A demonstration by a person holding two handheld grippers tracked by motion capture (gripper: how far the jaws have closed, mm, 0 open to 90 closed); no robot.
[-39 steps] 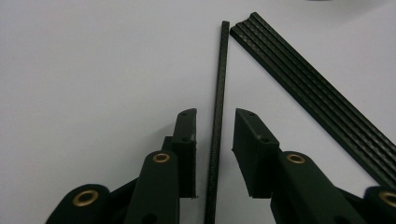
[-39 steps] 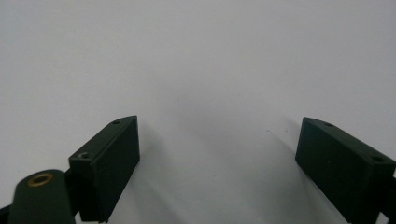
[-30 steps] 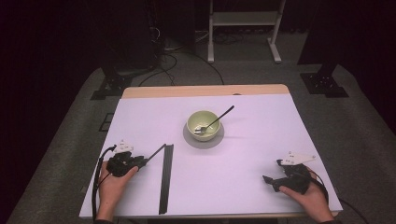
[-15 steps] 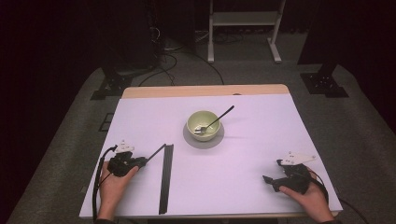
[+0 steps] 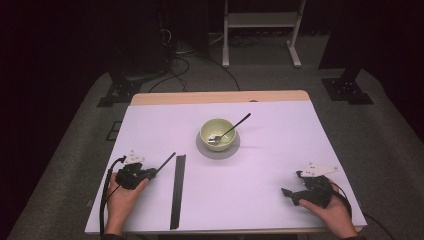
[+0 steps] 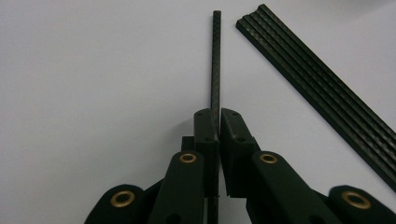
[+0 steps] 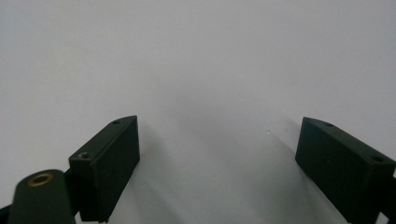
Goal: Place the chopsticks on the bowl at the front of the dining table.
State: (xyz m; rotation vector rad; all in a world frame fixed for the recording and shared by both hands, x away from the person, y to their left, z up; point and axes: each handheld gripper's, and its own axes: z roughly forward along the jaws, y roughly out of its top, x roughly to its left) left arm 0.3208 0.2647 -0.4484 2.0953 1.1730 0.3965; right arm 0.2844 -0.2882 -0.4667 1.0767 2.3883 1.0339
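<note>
**Thin black rod pinched near its end, bundle of the same beside it**

At the left of the table (image 5: 150,130), the left gripper (image 5: 150,173) has its jaws clamped on a single slim black rod (image 6: 215,60); they have just been closing, and in the left gripper view the pads meet flat on the rod with no gap to either side. The grip sits near one end, so most of the rod's length juts forward over the table, toward the far right in the high view. It looks like woven carbon fibre: probably very light and stiff, with a smooth face that could slide in the pads or swing round if the grip slackens. Held this far from its middle, the free tip will likely sweep widely with any turn of the wrist, and a sideways knock could snap so thin a rod.

Just beside it lies a flat bundle of rods (image 5: 177,190), apart from the held one.

Farther back, mid-table, a pale green bowl (image 5: 218,131) stands on a grey saucer with a spoon (image 5: 231,129) leaning in it.

At the right, the right gripper (image 5: 290,192) rests low with its jaws wide apart and nothing between them.
</note>
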